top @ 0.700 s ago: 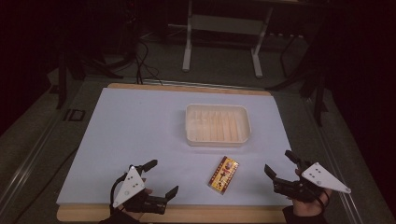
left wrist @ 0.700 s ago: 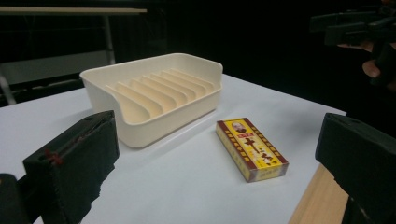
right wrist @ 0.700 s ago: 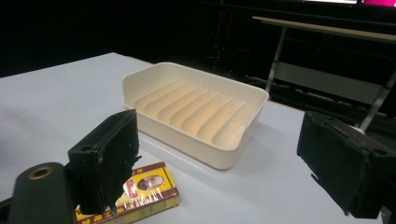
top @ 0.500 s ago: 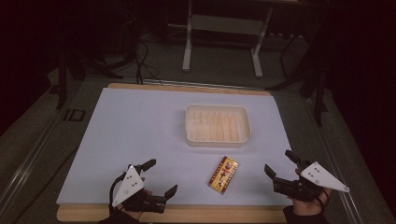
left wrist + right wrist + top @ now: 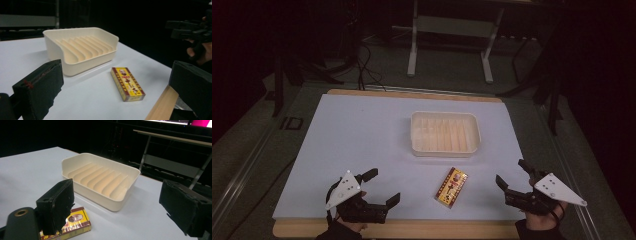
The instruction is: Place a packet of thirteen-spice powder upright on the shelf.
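**Box flat on table, both tongs open and empty**

Box (image 5: 451,187) lies flat on the table (image 5: 362,140), just in front of the tray (image 5: 445,133), apart from it. Tray is empty, ribbed floor bare. Left tongs (image 5: 382,187) sit left of the box, jaws wide apart, nothing between them. Right tongs (image 5: 512,174) sit right of the box, also spread wide and empty. Neither touches the box.

Judged next move: pick the box, likely into the tray. Risks:
- Box is thin and lies flat, so jaws coming in too high could close over it and miss, or scrape the table.
- Glossy wrap looks slick; a pinch on one corner could let it swivel or slip out.
- Box sits near the table's front edge; a sideways nudge from either tongs could push it toward that edge.
- Tray looks light; clipping its wall on the way in could shove it.
- Both tongs going for the box at once could collide.
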Demonstrator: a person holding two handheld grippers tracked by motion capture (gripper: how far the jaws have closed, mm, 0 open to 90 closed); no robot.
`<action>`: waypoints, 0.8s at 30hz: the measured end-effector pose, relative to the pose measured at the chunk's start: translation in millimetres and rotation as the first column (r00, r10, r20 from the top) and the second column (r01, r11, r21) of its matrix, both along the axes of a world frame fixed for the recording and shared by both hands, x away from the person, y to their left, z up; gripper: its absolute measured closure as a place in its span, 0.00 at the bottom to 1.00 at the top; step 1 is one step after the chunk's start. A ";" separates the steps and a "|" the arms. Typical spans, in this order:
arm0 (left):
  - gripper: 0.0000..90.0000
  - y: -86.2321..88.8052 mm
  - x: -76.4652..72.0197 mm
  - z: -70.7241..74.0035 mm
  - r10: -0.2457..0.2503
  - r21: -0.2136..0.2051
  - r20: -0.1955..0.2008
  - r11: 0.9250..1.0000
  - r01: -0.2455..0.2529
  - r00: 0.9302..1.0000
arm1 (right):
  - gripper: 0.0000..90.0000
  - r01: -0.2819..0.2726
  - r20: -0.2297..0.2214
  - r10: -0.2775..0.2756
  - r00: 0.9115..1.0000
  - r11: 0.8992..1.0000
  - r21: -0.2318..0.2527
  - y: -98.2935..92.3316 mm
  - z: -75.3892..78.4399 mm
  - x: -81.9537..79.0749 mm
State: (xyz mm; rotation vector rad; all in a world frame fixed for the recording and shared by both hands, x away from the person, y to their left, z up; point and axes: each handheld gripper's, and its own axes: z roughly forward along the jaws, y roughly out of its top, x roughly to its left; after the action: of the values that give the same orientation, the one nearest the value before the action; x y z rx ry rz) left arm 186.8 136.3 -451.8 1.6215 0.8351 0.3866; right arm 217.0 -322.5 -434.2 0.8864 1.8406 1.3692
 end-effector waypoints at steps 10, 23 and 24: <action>0.00 -9.8 4.8 16.9 -0.026 0.054 -0.048 0.998 0.028 0.999 | 0.14 -0.014 -0.017 0.014 1.000 1.000 0.000 10.3 -0.6 3.5; 0.00 -45.7 24.4 41.2 -0.034 0.081 -0.066 0.996 0.039 0.997 | 0.14 0.000 -0.018 0.000 1.000 1.000 -0.009 7.8 -1.2 1.3; 0.00 -49.4 26.0 41.7 -0.038 0.090 -0.068 0.995 0.044 0.997 | 0.14 -0.001 -0.018 0.001 1.000 1.000 -0.010 7.9 -1.1 1.4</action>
State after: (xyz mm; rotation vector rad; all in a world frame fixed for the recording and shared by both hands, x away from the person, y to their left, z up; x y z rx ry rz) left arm 212.8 86.9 -410.1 1.7412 0.8435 0.3478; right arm 218.4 -314.6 -435.3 0.8958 1.8602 1.3551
